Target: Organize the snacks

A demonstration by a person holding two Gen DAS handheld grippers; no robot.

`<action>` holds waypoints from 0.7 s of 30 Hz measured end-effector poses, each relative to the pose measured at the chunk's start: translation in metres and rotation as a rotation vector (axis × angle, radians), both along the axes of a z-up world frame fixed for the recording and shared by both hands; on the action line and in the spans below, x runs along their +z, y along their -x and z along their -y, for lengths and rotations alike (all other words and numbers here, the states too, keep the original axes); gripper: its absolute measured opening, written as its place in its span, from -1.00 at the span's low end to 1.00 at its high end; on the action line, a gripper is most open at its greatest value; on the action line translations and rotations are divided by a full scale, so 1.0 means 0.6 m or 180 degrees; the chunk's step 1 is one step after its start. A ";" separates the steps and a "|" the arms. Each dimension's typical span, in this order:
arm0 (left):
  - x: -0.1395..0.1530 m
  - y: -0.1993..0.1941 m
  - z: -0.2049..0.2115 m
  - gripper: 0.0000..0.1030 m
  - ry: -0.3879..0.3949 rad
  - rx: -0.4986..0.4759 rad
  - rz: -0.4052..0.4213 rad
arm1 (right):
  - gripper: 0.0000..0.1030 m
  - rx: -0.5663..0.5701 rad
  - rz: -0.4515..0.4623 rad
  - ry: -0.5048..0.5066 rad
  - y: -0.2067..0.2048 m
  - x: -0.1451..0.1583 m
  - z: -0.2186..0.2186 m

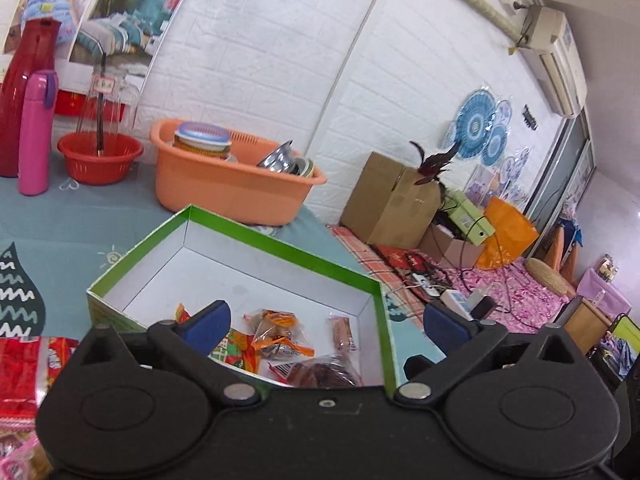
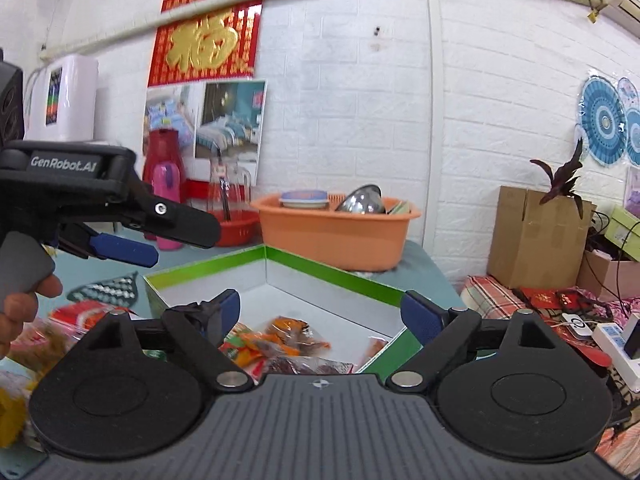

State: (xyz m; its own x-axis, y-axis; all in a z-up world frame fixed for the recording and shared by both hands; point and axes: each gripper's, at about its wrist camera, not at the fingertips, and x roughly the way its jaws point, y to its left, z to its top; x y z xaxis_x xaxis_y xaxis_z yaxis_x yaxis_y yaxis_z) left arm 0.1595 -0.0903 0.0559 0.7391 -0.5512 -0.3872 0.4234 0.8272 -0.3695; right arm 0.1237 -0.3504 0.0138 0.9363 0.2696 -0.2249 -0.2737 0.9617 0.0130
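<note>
On teal tablecloth [image 1: 60,224]: green-rimmed box [image 1: 280,246], orange basin [image 1: 224,196]; white brick wall [image 1: 256,60] behind.

Green-rimmed cardboard box [image 1: 280,246], white inside, open-topped, sits on the teal tablecloth. Wrapped snacks lie loose on its floor at the near end: orange packets [image 1: 276,334], a slim pinkish stick pack [image 1: 343,333], a dark reddish-brown clear pack [image 1: 320,374]. Red snack bags [image 1: 24,372] lie outside, left of the box.
</note>
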 end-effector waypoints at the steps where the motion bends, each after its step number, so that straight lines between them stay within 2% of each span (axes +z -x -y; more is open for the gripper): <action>1: 0.006 0.014 -0.004 1.00 0.0008 -0.0012 0.0024 | 1.00 0.0018 0.0011 -0.0043 0.011 0.005 0.002; 5: 0.017 0.071 -0.033 1.00 0.0005 -0.0011 0.0092 | 1.00 0.0122 -0.0024 -0.0233 0.051 0.014 0.007; 10: 0.003 0.132 -0.082 1.00 0.0030 0.0114 0.0042 | 1.00 0.0286 -0.0175 -0.0420 0.089 0.005 0.001; 16: -0.038 0.194 -0.144 1.00 -0.0036 0.0405 -0.0088 | 1.00 0.0554 -0.0532 -0.0489 0.104 -0.027 -0.041; 21: -0.083 0.234 -0.195 1.00 -0.0037 0.0611 -0.0274 | 1.00 0.0955 -0.0753 -0.0453 0.120 -0.052 -0.096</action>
State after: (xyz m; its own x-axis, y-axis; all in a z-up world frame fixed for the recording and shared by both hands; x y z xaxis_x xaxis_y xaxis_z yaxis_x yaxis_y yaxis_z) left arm 0.0192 0.0269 0.0063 0.7940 -0.3987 -0.4589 0.2250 0.8940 -0.3874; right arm 0.0515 -0.2928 -0.0174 0.7383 0.5669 -0.3654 -0.5155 0.8236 0.2364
